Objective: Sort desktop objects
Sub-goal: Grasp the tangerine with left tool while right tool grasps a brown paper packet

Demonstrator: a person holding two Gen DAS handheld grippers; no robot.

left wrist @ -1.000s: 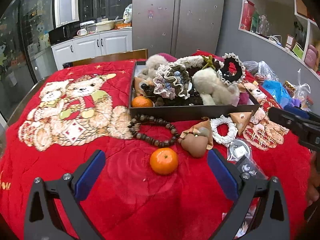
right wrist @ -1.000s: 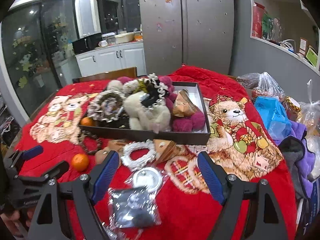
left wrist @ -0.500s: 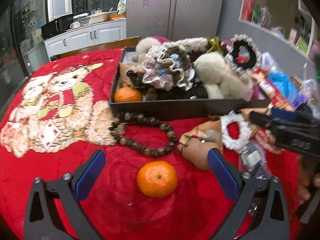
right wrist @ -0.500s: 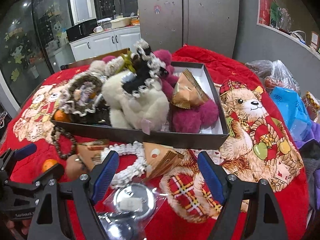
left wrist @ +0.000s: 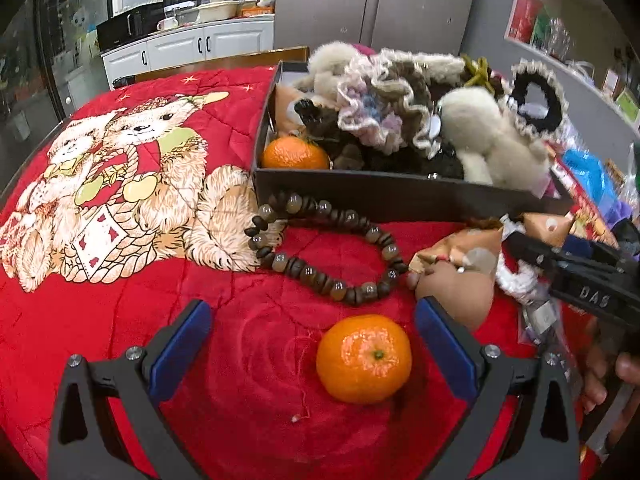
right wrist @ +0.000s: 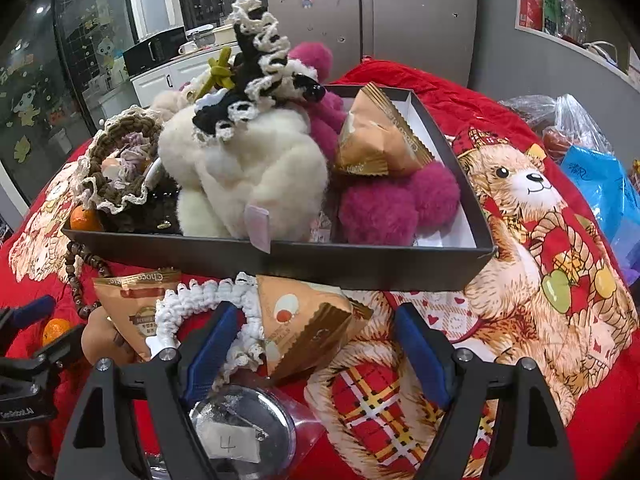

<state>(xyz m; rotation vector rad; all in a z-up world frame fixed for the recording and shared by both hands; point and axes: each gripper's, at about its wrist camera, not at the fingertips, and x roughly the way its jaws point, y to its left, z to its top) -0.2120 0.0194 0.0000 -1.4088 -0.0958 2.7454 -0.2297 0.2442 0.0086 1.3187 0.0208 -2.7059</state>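
At the bottom of the left wrist view we find the left gripper [left wrist: 312, 328] spread wide, its blue pads [left wrist: 182, 344] holding nothing and touching nothing. A loose mandarin [left wrist: 363, 358] lies on the red blanket [left wrist: 120, 312] between the two pads, nearer the right-hand one and apart from both. Just above it in the frame lies a string of brown beads [left wrist: 324, 256], its upper part close against the near wall of the dark box [left wrist: 380, 196]. A second mandarin [left wrist: 295, 153] sits inside the box at its lower left corner, beside knitted and furry items. At the right edge of this view the right gripper's dark body [left wrist: 576, 276] crosses over a gold packet [left wrist: 460, 248] and a tan rounded object [left wrist: 456, 292].

Low in the right wrist view we record the right gripper [right wrist: 316, 340] likewise wide open and empty-handed. A triangular gold snack packet [right wrist: 304, 328] lies between its pads, and we cannot tell whether the left pad touches it. A white crocheted ring [right wrist: 200, 296] lies partly under that packet, and a round silver badge in clear wrap [right wrist: 240, 428] sits below, at the lower centre. Behind them the box fills the middle of the frame, holding a white plush [right wrist: 248, 176], a pink plush [right wrist: 396, 200] and another gold packet [right wrist: 380, 140].
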